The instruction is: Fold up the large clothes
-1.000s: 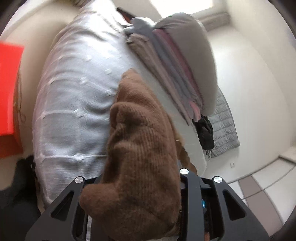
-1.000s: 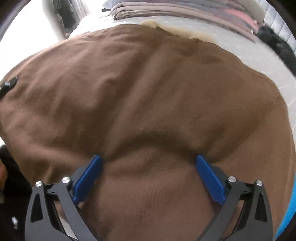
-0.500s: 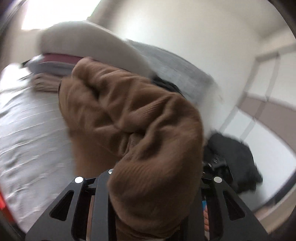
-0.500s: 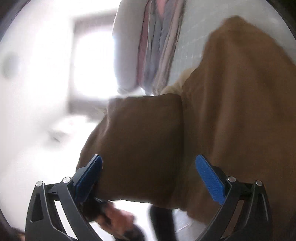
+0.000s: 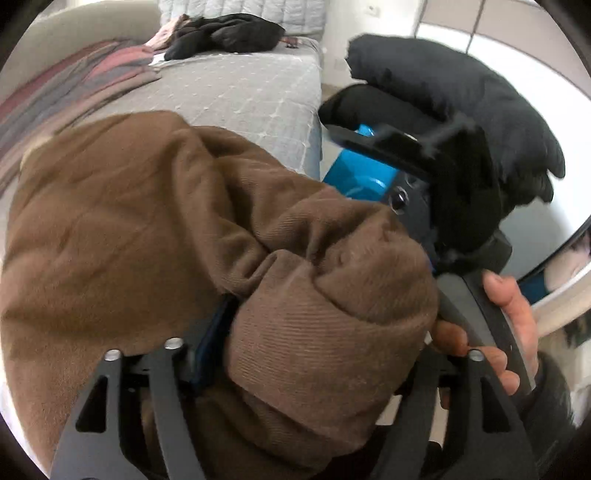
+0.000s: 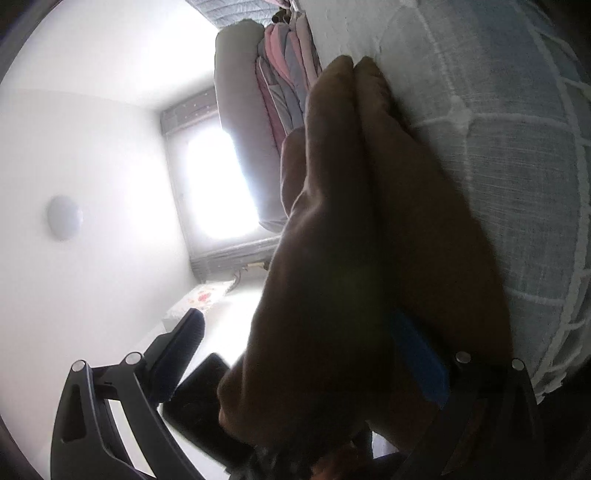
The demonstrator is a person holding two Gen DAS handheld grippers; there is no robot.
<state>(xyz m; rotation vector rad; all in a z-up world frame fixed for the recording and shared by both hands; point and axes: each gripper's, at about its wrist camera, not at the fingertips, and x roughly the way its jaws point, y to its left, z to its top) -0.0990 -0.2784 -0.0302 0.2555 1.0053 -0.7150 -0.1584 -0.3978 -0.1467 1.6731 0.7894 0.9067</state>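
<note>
Two grippers: both at the brown garment (image 5: 155, 221), which is bunched over the edge of the grey quilted bed (image 5: 251, 92).
Left gripper (image 5: 314, 354): jaws have just been opening; a thick fold of cloth lies between them.
Right gripper (image 6: 310, 347): jaws wide, cloth draped between, blue pad (image 6: 421, 365) showing.
Hand (image 5: 513, 332): grips the other tool's handle.
Background: black clothing (image 5: 229, 33) on the bed.

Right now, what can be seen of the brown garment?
The brown garment is a thick, ribbed knit, bunched in folds, partly lying on the grey quilted bedcover. A cuff-like roll sits between the left gripper fingers, whose jaws have just been opening. In the right wrist view its doubled layers hang between the wide-open right gripper fingers.
</note>
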